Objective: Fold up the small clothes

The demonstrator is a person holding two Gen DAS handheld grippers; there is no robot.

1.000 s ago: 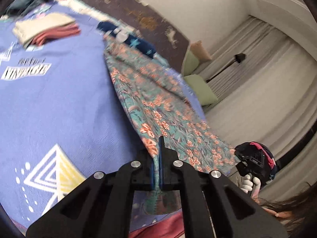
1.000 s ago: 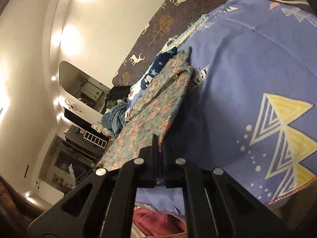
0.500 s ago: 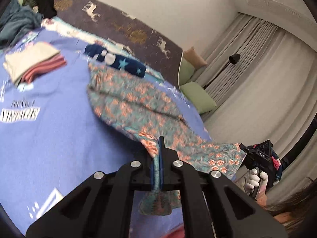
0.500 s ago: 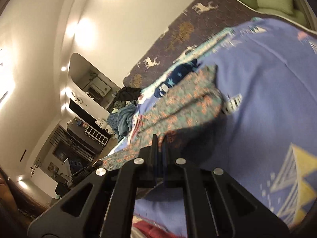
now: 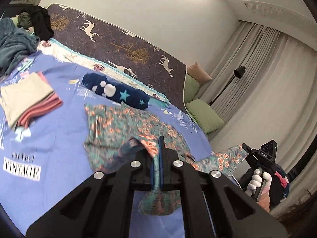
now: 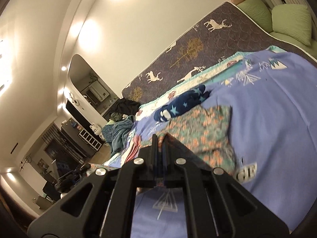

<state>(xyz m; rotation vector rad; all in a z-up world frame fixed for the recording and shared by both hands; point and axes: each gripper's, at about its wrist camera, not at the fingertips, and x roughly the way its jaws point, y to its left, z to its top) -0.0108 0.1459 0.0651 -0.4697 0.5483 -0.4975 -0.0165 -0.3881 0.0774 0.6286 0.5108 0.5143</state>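
My left gripper [image 5: 157,154] and right gripper [image 6: 160,148] are both pinched tight on the floral garment's [image 5: 126,127] near hem, rest trailing on the bedspread [image 5: 59,119] toward 12 o'clock. Risk: thin cloth slips out, or the fold lands crooked b/c my hands aren't level.

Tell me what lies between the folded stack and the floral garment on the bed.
Nothing: the left wrist view shows only bare blue bedspread between the folded stack and the floral garment.
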